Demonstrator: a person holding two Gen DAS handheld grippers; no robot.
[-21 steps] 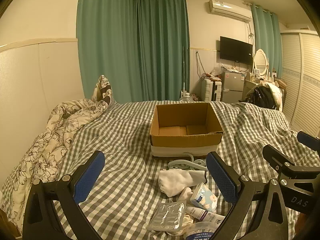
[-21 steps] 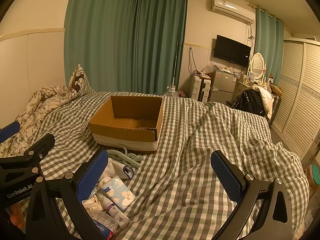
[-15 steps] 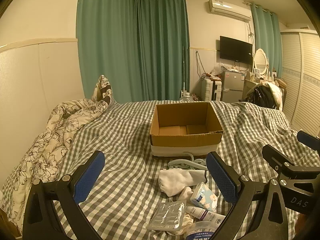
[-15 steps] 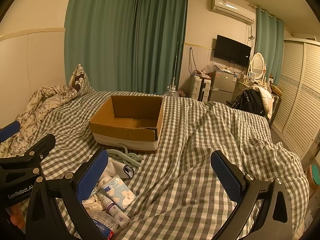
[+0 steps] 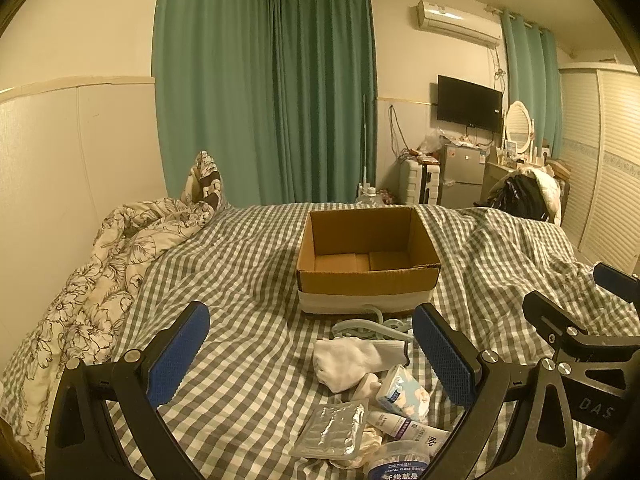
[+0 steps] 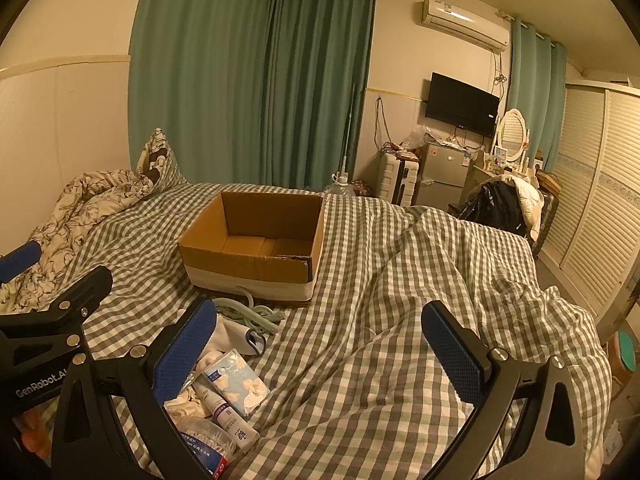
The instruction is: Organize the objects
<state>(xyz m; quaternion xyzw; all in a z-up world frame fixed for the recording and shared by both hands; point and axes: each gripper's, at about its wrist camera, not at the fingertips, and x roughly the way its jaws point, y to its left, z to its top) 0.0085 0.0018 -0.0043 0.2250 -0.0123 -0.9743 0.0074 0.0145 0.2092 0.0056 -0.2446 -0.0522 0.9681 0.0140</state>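
An empty brown cardboard box (image 5: 368, 276) (image 6: 244, 258) sits in the middle of a checked bed. In front of it lies a small heap: a pale green hanger (image 5: 372, 326) (image 6: 244, 308), a white sock (image 5: 352, 360), a tissue pack (image 5: 404, 392) (image 6: 240, 380), a tube (image 5: 412, 430) (image 6: 224, 408), a foil sachet (image 5: 332, 428) and a floss tub (image 5: 400, 466). My left gripper (image 5: 316, 354) hovers open above the heap, holding nothing. My right gripper (image 6: 320, 354) is open over bare bedding to the right of the heap.
A flowered quilt (image 5: 100, 292) is bunched along the wall on the left. The checked cover (image 6: 400, 280) is rumpled on the right. Beyond the bed stand green curtains (image 5: 264, 100), a small fridge (image 5: 462, 176), a dresser with a mirror and a louvred wardrobe (image 6: 592, 208).
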